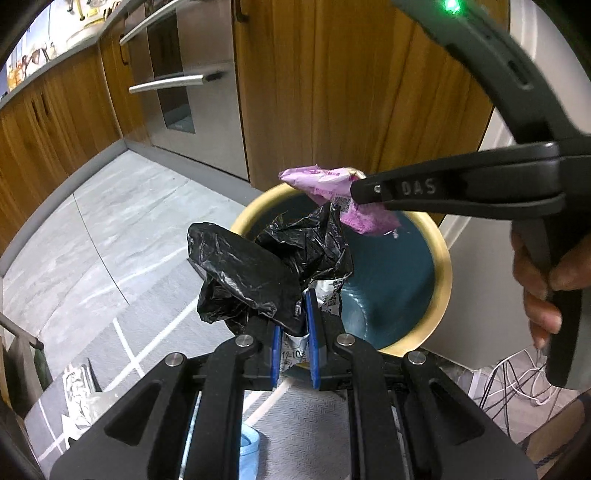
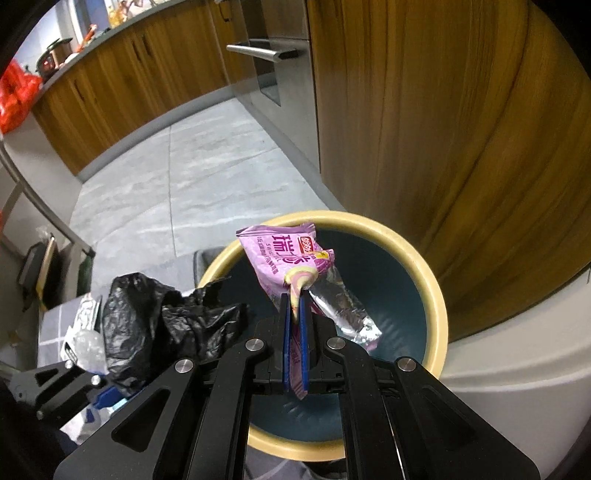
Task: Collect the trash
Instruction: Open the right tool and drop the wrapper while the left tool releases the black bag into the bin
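Standing on a grey marbled tile floor (image 2: 207, 173) against a tall wood-grain cabinet (image 2: 443, 129), the round waste bin (image 2: 436, 295) has a cream rim and a dark teal inside. Over its mouth the right gripper (image 2: 295, 299) pinches a purple snack wrapper (image 2: 280, 254) between its blue pads, the silver lining hanging down into the opening. The left gripper (image 1: 295, 310) is clamped on a crumpled black plastic bag (image 1: 251, 273) and a printed silver wrapper (image 1: 328, 291), held above the bin's near rim. A steel oven front (image 1: 192, 92) with bar handles sits in the wooden cabinet run beneath a grey countertop (image 2: 110, 33). A grey mat with white lines (image 1: 155, 332) lies beside the bin, and loose cables (image 1: 517, 384) trail near a white curved unit (image 2: 517, 350).
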A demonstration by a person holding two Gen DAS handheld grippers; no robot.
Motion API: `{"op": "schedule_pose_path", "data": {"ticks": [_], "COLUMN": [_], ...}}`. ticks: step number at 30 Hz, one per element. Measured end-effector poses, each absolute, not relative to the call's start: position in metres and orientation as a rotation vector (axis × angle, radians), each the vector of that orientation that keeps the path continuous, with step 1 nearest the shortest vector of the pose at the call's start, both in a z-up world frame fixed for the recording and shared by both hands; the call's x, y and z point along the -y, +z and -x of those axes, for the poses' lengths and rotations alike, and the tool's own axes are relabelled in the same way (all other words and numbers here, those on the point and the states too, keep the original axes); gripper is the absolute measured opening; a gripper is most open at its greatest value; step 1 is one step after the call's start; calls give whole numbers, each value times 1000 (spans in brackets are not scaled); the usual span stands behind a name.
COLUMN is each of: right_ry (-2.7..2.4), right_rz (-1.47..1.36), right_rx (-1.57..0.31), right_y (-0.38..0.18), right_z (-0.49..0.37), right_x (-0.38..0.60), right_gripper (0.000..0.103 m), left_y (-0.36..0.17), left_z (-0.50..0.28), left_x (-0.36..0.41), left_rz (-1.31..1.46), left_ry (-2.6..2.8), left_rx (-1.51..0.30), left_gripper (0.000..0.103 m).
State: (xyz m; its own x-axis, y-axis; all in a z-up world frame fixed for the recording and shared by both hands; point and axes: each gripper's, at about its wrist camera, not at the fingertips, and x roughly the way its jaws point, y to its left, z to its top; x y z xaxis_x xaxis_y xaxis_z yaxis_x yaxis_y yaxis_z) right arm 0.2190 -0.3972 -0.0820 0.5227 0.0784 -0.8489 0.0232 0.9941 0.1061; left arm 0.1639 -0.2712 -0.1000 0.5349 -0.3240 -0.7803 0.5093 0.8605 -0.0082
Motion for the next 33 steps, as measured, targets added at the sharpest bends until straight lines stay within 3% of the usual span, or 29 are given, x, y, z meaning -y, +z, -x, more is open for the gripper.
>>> {"op": "schedule_pose_path", "data": {"ticks": [10, 14, 18, 26, 33], "right_ry": [-3, -10, -24, -39, -26], "right_rz": [-116, -117, -118, -133, -147], "right_rx": [-1062, -1062, -1053, -1013, -971], "right_y": [-91, -91, -89, -80, -70], "right_z": [-221, -220, -220, -216, -212], "right_x": [401, 404, 405, 411, 408], "right_gripper": [7, 15, 31, 55, 83], "left_y": [-112, -112, -110, -104, -84], "left_z": [-169, -167, -167, -161, -155], "left_x": [277, 274, 271, 261, 236], "left_rz": [-222, -219, -216, -232, -211], "left_ry": [-499, -499, -475, -449, -401], "left_rx": [-892, -892, -876, -862, -831], "left_gripper": [13, 25, 42, 54, 69]}}
